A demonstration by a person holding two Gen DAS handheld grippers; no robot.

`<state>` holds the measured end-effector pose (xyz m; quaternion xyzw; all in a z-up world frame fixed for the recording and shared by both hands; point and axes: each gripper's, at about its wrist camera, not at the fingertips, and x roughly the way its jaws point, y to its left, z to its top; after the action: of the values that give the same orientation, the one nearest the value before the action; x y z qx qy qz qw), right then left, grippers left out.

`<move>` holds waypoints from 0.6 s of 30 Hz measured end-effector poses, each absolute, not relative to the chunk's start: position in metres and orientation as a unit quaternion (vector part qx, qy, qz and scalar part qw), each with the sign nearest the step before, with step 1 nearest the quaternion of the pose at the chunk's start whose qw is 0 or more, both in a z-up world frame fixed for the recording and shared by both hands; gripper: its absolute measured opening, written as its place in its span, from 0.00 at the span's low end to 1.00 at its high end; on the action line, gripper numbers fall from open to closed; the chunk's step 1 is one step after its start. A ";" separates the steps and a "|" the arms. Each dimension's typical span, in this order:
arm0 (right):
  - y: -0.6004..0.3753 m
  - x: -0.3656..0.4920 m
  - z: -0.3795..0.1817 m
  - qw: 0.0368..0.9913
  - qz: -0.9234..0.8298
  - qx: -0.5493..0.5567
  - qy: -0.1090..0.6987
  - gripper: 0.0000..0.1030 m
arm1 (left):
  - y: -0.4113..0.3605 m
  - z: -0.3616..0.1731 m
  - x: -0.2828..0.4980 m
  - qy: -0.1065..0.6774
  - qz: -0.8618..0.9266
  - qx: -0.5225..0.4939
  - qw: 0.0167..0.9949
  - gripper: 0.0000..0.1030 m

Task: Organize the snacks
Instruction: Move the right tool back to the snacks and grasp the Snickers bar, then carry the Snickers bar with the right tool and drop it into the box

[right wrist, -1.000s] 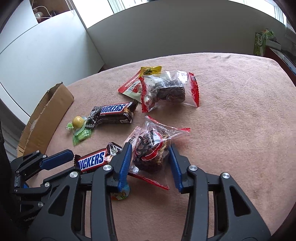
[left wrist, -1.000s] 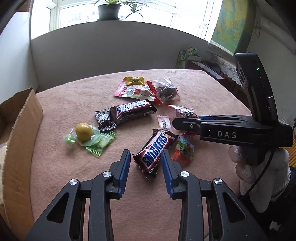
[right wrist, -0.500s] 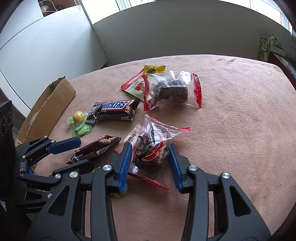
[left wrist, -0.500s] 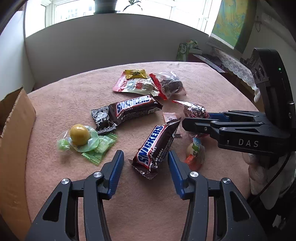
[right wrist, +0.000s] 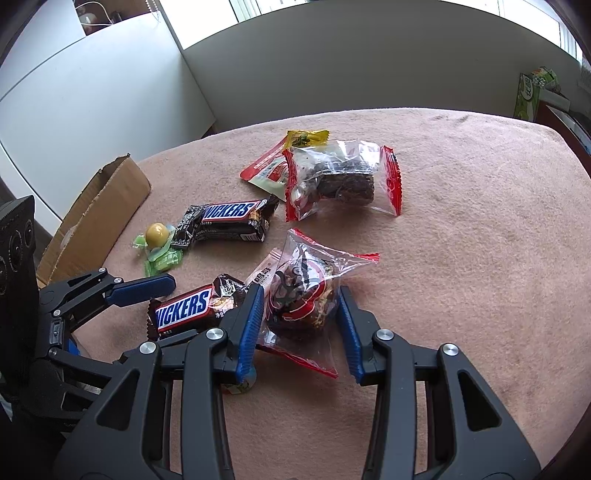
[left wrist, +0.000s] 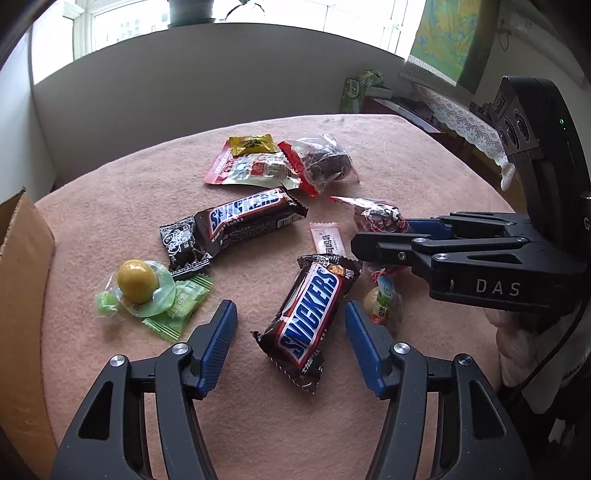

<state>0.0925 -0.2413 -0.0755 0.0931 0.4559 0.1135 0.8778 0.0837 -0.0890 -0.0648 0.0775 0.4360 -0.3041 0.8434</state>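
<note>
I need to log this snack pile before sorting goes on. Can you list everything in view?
Snickers bars: two, brown; one between the left fingers, one mid-table.
Clear red-edged cake packs: two; one between the right fingers, one at the back.
Yellow ball candy: one, on green wrappers, left.
Cardboard box: one, brown, left edge.
Pink cloth: one, covers the table.
Left gripper: black, blue pads, opening, not pressing the bar.
Right gripper: black, blue pads, clamped on its pack.

Bright windows (left wrist: 122, 26), grey wall (left wrist: 184, 85)
</note>
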 end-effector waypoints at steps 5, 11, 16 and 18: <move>-0.242 0.092 -0.076 0.879 0.112 0.093 0.454 0.37 | -0.087 -0.065 0.085 0.440 -0.311 0.069 0.840 0.37; -0.243 0.091 -0.075 0.880 0.112 0.095 0.452 0.35 | -0.088 -0.063 0.079 0.434 -0.302 0.075 0.845 0.28; -0.242 0.089 -0.073 0.883 0.112 0.091 0.448 0.33 | -0.085 -0.061 0.075 0.431 -0.296 0.076 0.849 0.27; -0.242 0.088 -0.071 0.884 0.112 0.094 0.444 0.33 | -0.084 -0.061 0.073 0.429 -0.293 0.076 0.851 0.27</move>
<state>0.0881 -0.2425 -0.0708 0.0937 0.4444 0.1117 0.8839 0.0734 -0.0842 -0.0606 0.0758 0.4294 -0.2932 0.8508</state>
